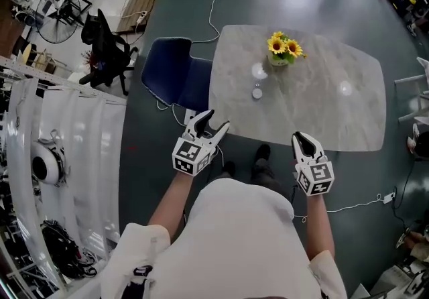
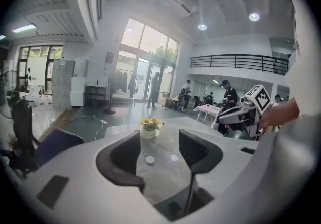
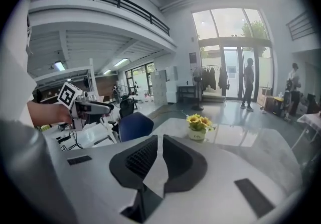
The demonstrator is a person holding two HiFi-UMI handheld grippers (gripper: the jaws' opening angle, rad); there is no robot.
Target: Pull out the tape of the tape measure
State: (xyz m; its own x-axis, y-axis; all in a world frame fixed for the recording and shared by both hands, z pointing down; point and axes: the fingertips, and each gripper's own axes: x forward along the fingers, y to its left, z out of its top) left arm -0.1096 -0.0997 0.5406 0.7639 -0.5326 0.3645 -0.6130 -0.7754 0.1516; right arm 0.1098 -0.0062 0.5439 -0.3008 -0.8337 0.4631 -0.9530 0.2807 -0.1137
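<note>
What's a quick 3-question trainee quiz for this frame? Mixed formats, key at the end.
1. True or false: the left gripper is holding the tape measure.
2. Which of these stands on the table with the tape measure? A) a pot of yellow flowers B) a mug C) a laptop
3. Fill in: the right gripper's jaws are ___.

Key:
1. False. Its jaws stand apart with nothing between them, and the tape measure lies on the table.
2. A.
3. Together.
</note>
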